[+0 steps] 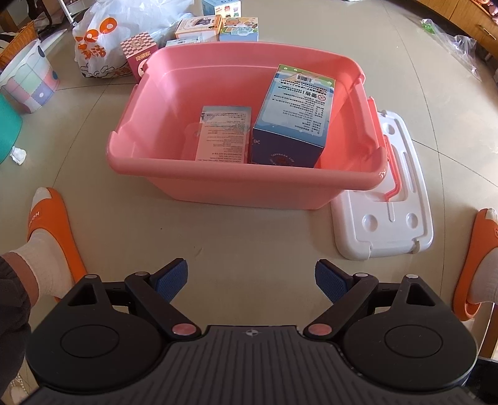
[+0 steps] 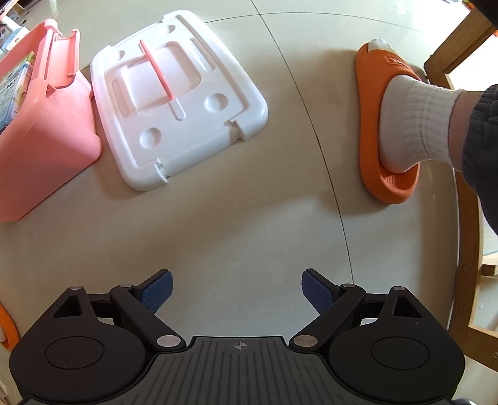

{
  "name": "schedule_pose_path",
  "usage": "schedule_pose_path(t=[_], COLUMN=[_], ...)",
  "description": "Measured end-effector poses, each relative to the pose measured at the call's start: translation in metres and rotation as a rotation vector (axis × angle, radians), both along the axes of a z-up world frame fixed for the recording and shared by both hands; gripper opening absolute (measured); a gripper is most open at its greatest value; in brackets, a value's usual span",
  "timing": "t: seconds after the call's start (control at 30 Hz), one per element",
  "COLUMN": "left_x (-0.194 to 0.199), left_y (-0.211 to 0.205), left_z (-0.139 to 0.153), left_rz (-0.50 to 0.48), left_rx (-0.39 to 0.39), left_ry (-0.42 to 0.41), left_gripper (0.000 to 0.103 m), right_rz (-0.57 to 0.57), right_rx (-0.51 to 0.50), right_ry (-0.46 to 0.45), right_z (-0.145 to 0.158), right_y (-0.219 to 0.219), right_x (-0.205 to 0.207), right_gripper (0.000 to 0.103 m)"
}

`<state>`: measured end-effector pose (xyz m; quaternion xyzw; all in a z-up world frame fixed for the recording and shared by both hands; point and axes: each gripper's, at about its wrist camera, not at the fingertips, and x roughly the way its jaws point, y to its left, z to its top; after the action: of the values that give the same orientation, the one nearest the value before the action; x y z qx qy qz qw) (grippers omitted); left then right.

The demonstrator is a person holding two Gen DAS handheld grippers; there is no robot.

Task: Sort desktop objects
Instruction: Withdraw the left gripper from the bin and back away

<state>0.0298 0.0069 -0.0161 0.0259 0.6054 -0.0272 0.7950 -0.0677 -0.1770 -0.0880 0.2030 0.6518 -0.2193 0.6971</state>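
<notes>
Left wrist view first: the left gripper [image 1: 250,282] hangs over bare tiled floor [image 1: 249,236] with its blue pads spread wide and nothing between them. Just ahead sits the pink storage bin [image 1: 236,183], lid off. Inside it, a blue box [image 1: 292,118] stands upright against the right side, barcode on top, and a flatter pale box [image 1: 223,134] leans beside it, touching it; the bin's near wall cuts off the bottoms of both. The white lid [image 1: 386,212] lies flat on the floor at the bin's right, partly tucked behind the bin's corner, its pink handle [image 1: 394,183] showing. Beyond the bin, more small boxes wait: a red checkered box [image 1: 138,54] touching the far left corner, an orange-and-white box [image 1: 199,28], a light blue one [image 1: 239,29], and another cut off by the top edge. A white shopping bag [image 1: 102,37] slumps behind them. An orange slipper [image 1: 54,230] with a white sock frames each side.

Right wrist view now: the right gripper [image 2: 236,291] points down at empty floor, fingers parted, holding nothing. The bin shows only as a corner at far left, cropped by the edge. The lid lies just beside it, fully visible here. One slippered foot [image 2: 392,124] at right, next to wooden furniture legs [image 2: 467,249], mostly out of frame.
</notes>
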Motion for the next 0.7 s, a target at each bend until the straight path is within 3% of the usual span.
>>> schedule_pose_path(t=[0.7], left_x=[-0.02], left_y=[-0.001], left_z=[-0.028], left_rz=[-0.014], left_rx=[0.03], left_ry=[0.064], left_gripper=[0.091], right_rz=[0.019], right_rx=[-0.008], right_ry=[-0.015], right_z=[0.003], right_y=[0.002], right_x=[0.002], right_gripper=[0.088])
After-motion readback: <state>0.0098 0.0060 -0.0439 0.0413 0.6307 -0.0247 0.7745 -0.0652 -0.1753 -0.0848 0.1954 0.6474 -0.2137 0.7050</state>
